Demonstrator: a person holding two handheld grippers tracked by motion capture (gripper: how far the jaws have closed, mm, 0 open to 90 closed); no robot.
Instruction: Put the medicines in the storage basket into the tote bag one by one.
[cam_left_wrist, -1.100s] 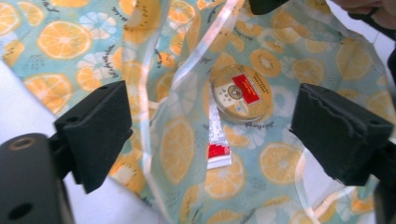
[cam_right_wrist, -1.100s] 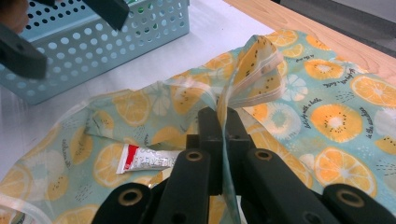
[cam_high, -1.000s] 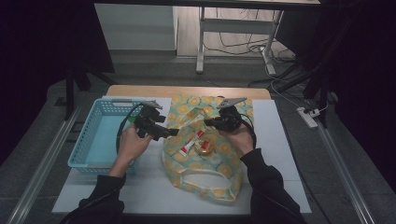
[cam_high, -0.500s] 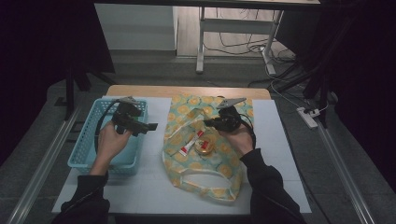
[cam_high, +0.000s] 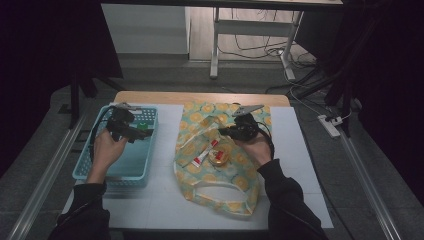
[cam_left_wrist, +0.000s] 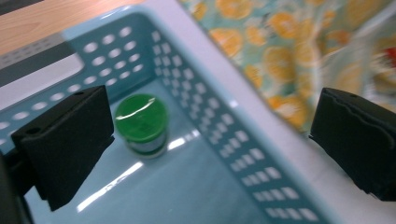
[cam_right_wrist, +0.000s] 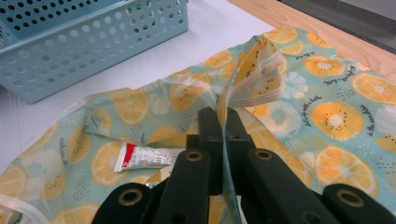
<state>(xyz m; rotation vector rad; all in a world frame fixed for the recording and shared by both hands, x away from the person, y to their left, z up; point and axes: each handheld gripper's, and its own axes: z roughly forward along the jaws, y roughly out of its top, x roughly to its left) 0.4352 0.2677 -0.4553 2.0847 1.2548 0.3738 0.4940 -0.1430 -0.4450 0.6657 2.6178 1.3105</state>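
Since a moment ago, my left claw (cam_high: 142, 135) has moved from the bag over the blue basket (cam_high: 90, 170), and the small green-lidded jar (cam_left_wrist: 142, 122) now stands in the basket's far corner, beside the wall. This claw is wide and holds nothing. My right claw (cam_right_wrist: 219, 122) pinches the edge of the citrus-print bag (cam_high: 200, 122) and keeps its mouth open over the tube (cam_high: 205, 152) and round tin (cam_high: 219, 158). I should lift clear of the basket rim first; the desk (cam_high: 165, 125) between basket and bag gives free room.

Blurred bag (cam_left_wrist: 299, 60) beyond basket (cam_left_wrist: 224, 121)
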